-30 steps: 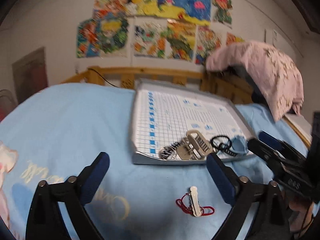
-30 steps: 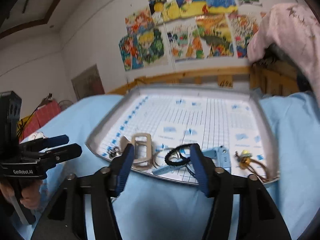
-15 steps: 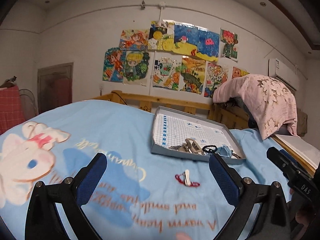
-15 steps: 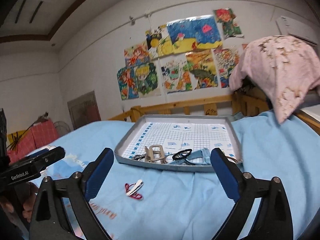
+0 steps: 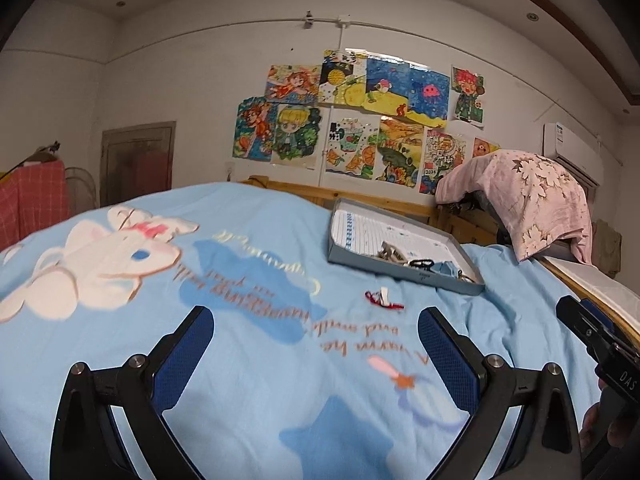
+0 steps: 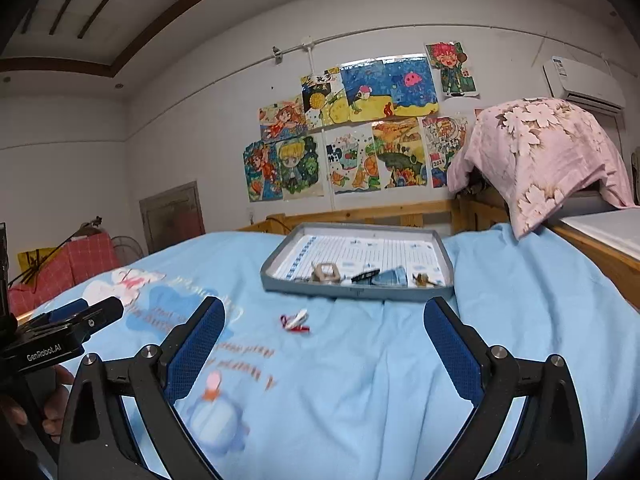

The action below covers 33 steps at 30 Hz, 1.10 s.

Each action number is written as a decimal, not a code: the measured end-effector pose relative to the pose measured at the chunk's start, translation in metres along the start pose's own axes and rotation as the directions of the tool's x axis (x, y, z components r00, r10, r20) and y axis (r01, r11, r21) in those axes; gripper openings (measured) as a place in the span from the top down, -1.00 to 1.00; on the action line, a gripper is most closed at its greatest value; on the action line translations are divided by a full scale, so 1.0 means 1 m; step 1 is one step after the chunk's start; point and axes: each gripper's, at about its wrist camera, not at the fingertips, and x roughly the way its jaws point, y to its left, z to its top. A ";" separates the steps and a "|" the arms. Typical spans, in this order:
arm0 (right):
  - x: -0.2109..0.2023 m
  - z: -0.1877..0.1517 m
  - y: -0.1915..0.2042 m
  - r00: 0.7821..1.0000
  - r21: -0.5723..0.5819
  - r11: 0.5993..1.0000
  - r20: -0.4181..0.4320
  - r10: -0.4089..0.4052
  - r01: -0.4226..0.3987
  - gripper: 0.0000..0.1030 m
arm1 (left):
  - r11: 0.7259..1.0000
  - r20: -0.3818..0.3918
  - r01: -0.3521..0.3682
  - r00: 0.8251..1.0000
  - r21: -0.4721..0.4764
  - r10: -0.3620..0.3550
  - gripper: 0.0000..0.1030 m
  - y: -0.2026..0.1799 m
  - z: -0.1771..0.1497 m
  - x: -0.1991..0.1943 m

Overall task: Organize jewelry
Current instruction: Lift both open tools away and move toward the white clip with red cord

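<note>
A grey tray (image 6: pixel 356 294) with a gridded paper lining is seen lying on a bed covered by a light blue bedsheet (image 6: pixel 520 320) printed with a cartoon rabbit. Along the near edge of the tray several small pieces are gathered: a beige buckle-like clip (image 6: pixel 326 272), a black hair tie (image 6: pixel 365 275), a pale blue piece (image 6: pixel 394 276) and what seems to be a small gold-coloured ornament (image 6: pixel 424 279), too small to be named with certainty. Outside the tray, just before its near wall, a white hair clip with a red cord (image 6: pixel 296 321) is left lying on the sheet; the same clip is shown in the left wrist view at (image 5: pixel 383 299), near the tray (image 5: pixel 400 272). The right gripper (image 6: pixel 324 354) is held well back from the tray, its blue-padded jaws spread wide with nothing between them; these jaws have just been opening. The left gripper (image 5: pixel 316 354) is likewise kept above the sheet, its jaws standing wide apart and empty. Each gripper is glimpsed at the edge of the other's view, gripped by a hand (image 6: pixel 52 404). Behind the bed a wooden headboard (image 6: pixel 360 214) is set against a wall covered with children's drawings (image 6: pixel 360 128), and a pink floral cloth (image 6: pixel 540 152) is draped over something at the right.
</note>
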 end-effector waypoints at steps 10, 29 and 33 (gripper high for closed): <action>-0.009 -0.002 0.007 1.000 -0.032 0.999 -0.006 0.007 -0.007 -0.90 | 1.000 -0.038 0.004 0.999 0.022 -0.003 -1.00 0.000 0.000 0.007; 0.098 0.052 0.000 1.000 -0.165 0.986 -0.021 -0.011 0.008 -0.90 | 0.998 -0.108 0.027 0.994 0.060 -0.021 -1.00 -0.014 0.043 0.130; 0.125 0.051 0.000 0.999 -0.169 0.986 -0.031 -0.010 0.005 -0.90 | 0.998 -0.104 0.022 0.994 0.063 -0.015 -1.00 -0.021 0.048 0.156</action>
